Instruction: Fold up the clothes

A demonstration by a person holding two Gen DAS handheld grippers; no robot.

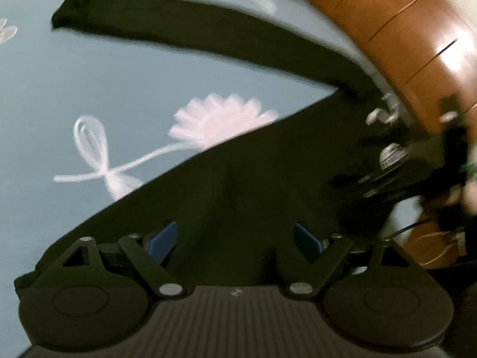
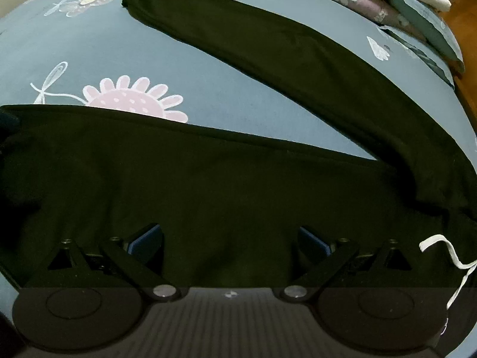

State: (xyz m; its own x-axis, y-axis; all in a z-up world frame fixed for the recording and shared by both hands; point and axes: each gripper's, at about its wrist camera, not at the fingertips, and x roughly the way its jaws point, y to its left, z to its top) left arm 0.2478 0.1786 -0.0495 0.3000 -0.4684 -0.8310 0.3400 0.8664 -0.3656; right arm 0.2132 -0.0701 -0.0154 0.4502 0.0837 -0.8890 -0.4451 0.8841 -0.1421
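Black trousers (image 2: 208,179) lie spread on a blue-grey bedsheet (image 2: 238,95) printed with pink flowers. One leg (image 2: 298,59) runs away to the upper left; the other lies across the view below it. A white drawstring (image 2: 447,256) shows at the right, by the waist. My right gripper (image 2: 231,244) hovers open over the near leg, blue pads wide apart, nothing between them. In the left wrist view my left gripper (image 1: 235,240) is open just above the trousers (image 1: 268,179), the far leg (image 1: 193,32) stretching away. The right gripper's body (image 1: 411,161) and a hand appear blurred at the right.
Folded bedding and pillows (image 2: 387,3) are stacked at the far right of the bed. A wooden floor (image 1: 402,29) lies past the bed's edge at the right. Bare sheet (image 1: 89,74) spreads to the left of the trousers.
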